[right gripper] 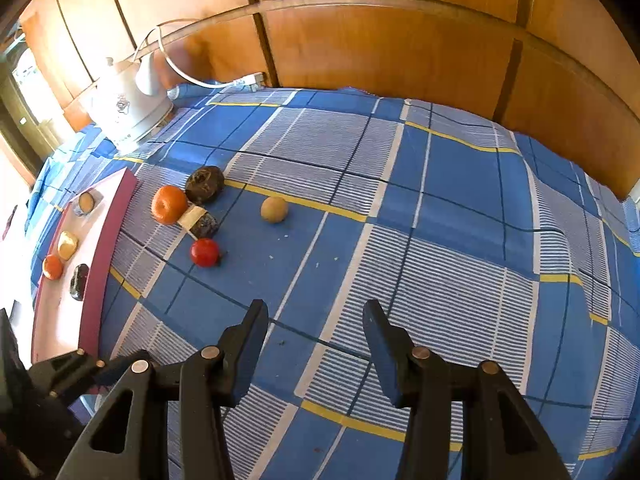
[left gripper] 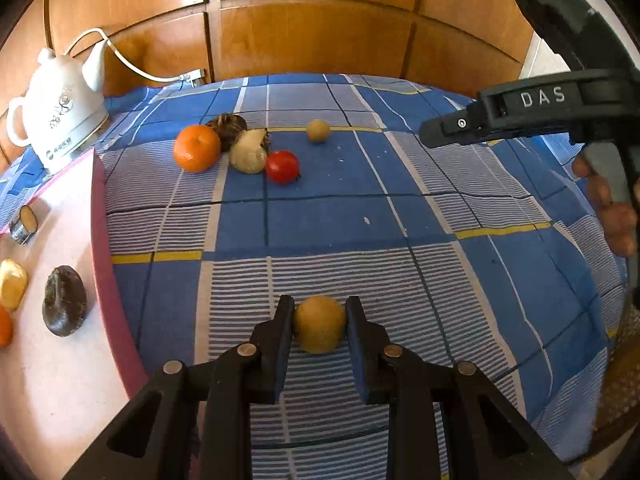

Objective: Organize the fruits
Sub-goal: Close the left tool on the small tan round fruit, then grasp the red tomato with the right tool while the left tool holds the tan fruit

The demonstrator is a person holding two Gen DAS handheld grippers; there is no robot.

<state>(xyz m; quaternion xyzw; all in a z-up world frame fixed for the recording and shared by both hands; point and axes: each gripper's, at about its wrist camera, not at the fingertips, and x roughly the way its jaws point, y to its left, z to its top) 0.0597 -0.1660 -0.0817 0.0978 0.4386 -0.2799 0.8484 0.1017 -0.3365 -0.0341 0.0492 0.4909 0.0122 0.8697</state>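
Between the two black fingers of the left gripper sits a small round tan fruit, its jaws pressed against both sides of it just above the blue checked cloth on the desk; being near-spherical, it shows no clear long axis. Left of this fruit lies the pink tray, holding a dark brown flattened fruit, a yellow piece and an orange one. Beyond the held fruit lie a large orange, a cut pale fruit half, a red tomato and a second tan ball. The right gripper hangs over the cloth, jaws spread wide, holding nothing. A white ceramic kettle stands behind the tray.
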